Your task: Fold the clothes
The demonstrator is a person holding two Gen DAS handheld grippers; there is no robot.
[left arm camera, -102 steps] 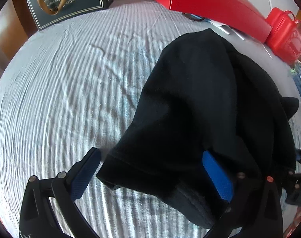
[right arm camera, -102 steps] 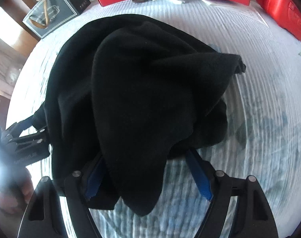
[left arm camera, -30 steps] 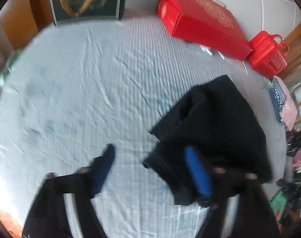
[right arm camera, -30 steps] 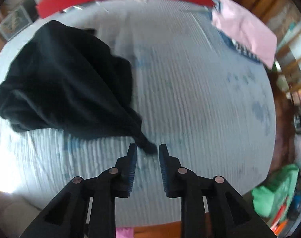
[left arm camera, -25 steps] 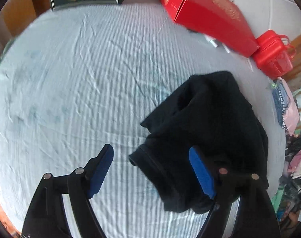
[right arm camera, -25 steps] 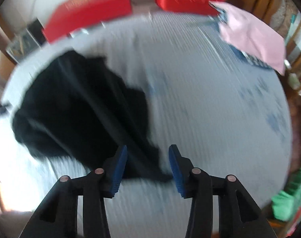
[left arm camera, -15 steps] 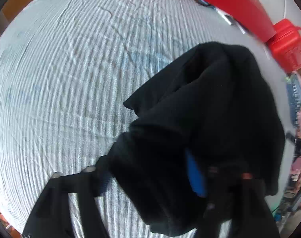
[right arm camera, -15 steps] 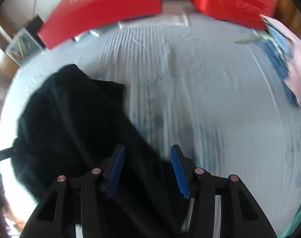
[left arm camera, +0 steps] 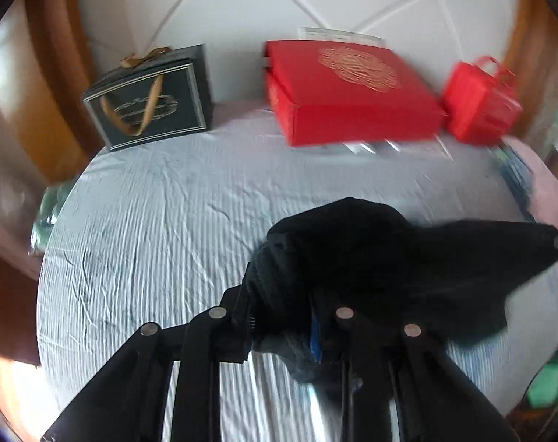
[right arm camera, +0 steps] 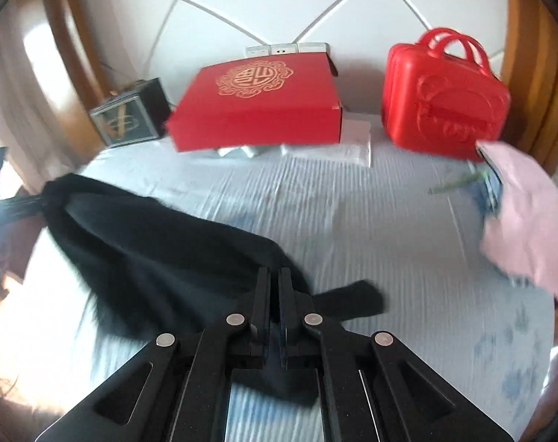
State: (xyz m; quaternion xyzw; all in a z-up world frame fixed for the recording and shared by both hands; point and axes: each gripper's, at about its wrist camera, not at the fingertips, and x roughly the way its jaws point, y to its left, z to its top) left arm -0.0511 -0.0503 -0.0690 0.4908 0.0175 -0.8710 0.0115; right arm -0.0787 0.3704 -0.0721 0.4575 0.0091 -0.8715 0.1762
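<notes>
While pinched by both tongs, black garment over wrinkled pale-blue bedsheet; red box beyond.

Bed with a wrinkly pale blue striped sheet, backed by a white padded headboard with curved seams and a glossy wooden frame on both sides. Bright daylight blows out the near left edge of the right wrist view.

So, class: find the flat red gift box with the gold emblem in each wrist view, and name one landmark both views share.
Left wrist: flat red gift box, upper right of centre, against the headboard.
Right wrist: same box, upper centre.
Shared landmark: black garment on the bed.
</notes>
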